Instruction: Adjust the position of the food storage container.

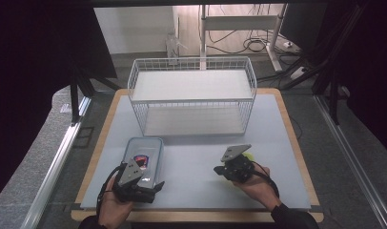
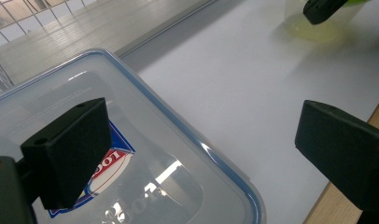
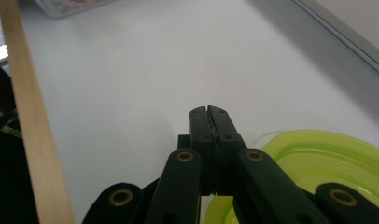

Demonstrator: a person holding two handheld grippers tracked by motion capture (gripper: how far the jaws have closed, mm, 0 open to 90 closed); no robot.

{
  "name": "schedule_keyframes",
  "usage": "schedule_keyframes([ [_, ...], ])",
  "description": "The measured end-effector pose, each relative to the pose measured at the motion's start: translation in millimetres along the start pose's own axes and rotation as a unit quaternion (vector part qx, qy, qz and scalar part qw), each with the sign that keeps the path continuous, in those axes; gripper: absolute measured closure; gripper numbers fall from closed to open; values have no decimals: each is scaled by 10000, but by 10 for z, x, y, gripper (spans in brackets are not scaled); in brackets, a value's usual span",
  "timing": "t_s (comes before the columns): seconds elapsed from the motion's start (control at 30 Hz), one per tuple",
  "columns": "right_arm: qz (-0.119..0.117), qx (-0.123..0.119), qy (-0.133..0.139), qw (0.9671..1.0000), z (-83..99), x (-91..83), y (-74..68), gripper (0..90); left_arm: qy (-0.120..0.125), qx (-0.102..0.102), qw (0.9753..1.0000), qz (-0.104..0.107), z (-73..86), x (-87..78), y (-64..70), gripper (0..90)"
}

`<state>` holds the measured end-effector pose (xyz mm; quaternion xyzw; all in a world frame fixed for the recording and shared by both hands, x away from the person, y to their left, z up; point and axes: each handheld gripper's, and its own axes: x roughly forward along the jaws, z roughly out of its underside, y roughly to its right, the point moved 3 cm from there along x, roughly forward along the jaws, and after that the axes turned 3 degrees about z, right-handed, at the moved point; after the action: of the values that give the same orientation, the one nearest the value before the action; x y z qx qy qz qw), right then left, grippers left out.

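- The wire basket rack (image 1: 192,95) stands at the far middle of the table (image 1: 277,143), its two shelves bare.
- The clear plastic container (image 1: 143,160) lies near the table's left front, just before the rack; it is rectangular with rounded corners, a blue-edged lid and a red-and-blue label.
- The left gripper (image 1: 134,183) hovers over the container's near end, jaws spread wide, one above the lid and one beyond its rim.
- To grip well, I judge it should lower until the rim sits between the jaws, then close squarely.
- The right gripper (image 1: 234,167) rests with jaws pressed together, holding nothing, beside a small yellow-green dish (image 3: 318,163) at the table's right front.
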<state>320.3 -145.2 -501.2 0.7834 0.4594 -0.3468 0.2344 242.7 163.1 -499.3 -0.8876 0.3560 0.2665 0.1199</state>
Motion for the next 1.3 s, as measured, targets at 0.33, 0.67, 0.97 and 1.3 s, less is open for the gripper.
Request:
schedule_keyframes([
  [0.33,298,516,25,9982,275,-220,361,900,-16,17,10000,-50,9,-4,-15,38],
  [0.67,566,821,90,9950,449,-384,565,881,-130,-146,9998,27,33,6,-43,49],
  [0.97,511,720,173,9959,393,-376,477,897,-152,-431,9983,-366,91,-217,-311,212],
  [1.3,435,487,346,9973,324,-312,314,765,-182,-1162,9897,-811,420,-547,-862,827],
])
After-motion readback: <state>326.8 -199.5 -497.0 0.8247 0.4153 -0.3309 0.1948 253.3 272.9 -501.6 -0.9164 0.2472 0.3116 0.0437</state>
